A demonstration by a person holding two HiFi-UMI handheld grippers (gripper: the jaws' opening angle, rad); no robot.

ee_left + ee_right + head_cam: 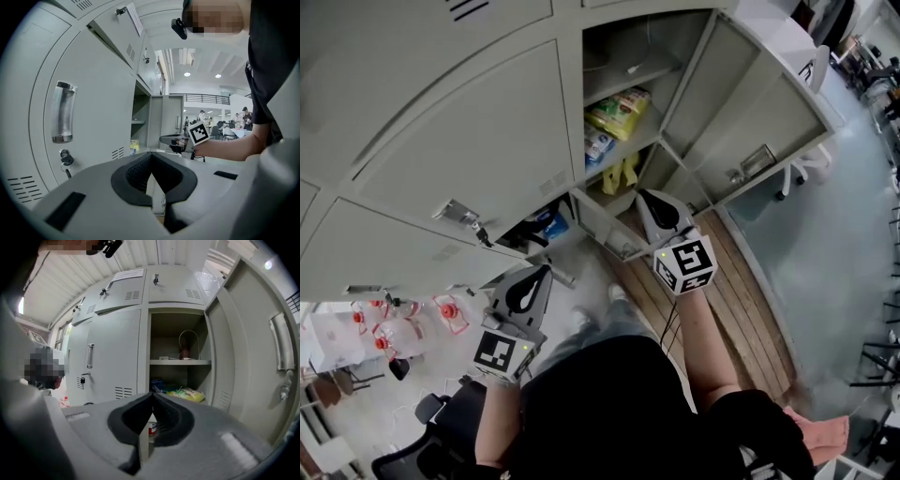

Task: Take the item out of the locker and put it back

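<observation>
The open locker holds a yellow-green packet, a blue and white packet and a yellow item lower down. In the right gripper view the yellow-green packet lies on the lower level under a shelf, and a looped cable sits on that shelf. My right gripper is shut and empty, in front of the locker's lower part. My left gripper is shut and empty too, held lower left before the closed doors. The left gripper view shows the right gripper from the side.
The locker's door stands swung out to the right. A closed door to the left has a handle with a key below it. Red-capped bottles stand at the left. A wooden floor strip and a chair lie on the right.
</observation>
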